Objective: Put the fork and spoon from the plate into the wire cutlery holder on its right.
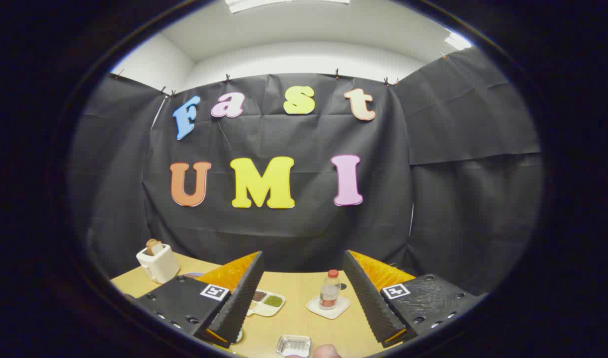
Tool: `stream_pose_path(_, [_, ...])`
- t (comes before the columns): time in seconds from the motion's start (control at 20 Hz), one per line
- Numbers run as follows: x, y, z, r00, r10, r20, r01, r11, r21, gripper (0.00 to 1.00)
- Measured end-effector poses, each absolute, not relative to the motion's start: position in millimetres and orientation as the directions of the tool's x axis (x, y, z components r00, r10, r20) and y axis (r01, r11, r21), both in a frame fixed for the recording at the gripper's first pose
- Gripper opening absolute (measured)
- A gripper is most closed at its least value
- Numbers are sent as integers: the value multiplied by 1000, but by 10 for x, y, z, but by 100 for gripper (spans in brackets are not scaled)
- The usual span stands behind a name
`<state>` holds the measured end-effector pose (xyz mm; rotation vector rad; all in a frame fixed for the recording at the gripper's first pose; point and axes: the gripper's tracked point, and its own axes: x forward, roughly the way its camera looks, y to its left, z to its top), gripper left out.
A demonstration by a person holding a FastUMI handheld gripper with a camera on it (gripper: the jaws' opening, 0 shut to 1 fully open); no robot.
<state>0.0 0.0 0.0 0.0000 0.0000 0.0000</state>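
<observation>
the fork and spoon cannot be made out from here, and neither can the plate that should carry them; the wire cutlery holder may be the small metal mesh thing (294, 344) lying on the table (304, 318) nearest the camera, between and below the fingers, but it is cut off and too small to be sure. the hand-held gripper (302, 293) is released, its two fingers spread wide with nothing between them, and it is pointed high, toward the booth wall more than down at the table.

beyond the fingers a small bottle (329, 289) with a red cap stands upright on a white coaster (328, 307). just beside the left finger lies a white divided tray (268, 302) with dark and green contents. farther left, near the table's back edge, is a white toaster (158, 263) with a slice of bread (153, 245) poking out. a rounded pale shape (326, 351) sits just beside the mesh thing; i cannot tell what it is.

judging from this, the task looks hardly begun. the main risk is aim: with the cutlery not visible, the gripper has to tilt down and search, and a blind descent could knock the bottle off its coaster or shove the tray. thin, smooth cutlery lying flat on a plate could also slip from wide fingers or skid the plate. a mesh holder is light and could tip if a utensil is dropped in at an angle.
</observation>
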Motion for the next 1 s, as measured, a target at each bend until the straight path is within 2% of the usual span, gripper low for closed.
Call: stream_pose_path(1.0, [58, 167, 2, 999, 21, -46, -21, 1000, 10, 95])
